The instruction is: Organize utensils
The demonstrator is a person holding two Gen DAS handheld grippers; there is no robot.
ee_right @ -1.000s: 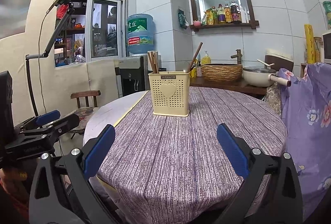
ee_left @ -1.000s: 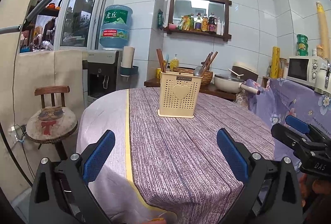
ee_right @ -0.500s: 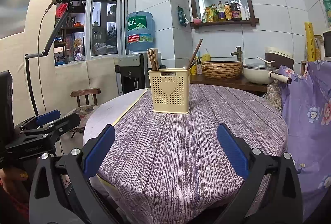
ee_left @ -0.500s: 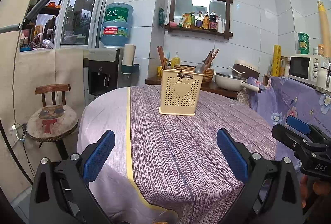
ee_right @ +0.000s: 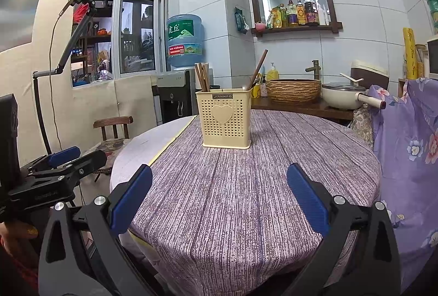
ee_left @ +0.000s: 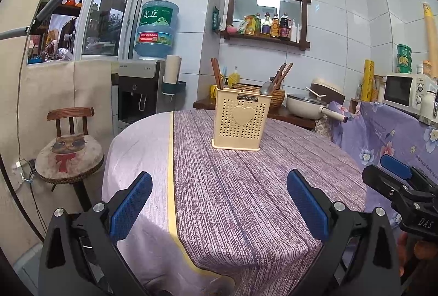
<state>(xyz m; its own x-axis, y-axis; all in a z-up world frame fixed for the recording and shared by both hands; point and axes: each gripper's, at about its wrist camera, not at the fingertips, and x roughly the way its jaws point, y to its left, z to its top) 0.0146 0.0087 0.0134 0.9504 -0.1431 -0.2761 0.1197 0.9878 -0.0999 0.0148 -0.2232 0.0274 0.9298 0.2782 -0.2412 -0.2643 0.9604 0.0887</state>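
Cream perforated plastic utensil caddy point(ee_left: 242, 123) stands upright at twelve o'clock from both my grippers, well apart across the purple striped tablecloth point(ee_left: 246, 200). Brown chopsticks point(ee_left: 216, 74) and spoon handles point(ee_left: 279, 78) rise from it. My left gripper point(ee_left: 219, 207) and right gripper point(ee_right: 219, 207) gape empty, about equally far.

A home kitchen: white tiled walls, a wooden shelf point(ee_left: 265, 36) of sauce bottles, a water dispenser point(ee_left: 140, 93) (blue jug on top), a microwave point(ee_left: 404, 90) and a pan point(ee_left: 306, 105) on the counter.
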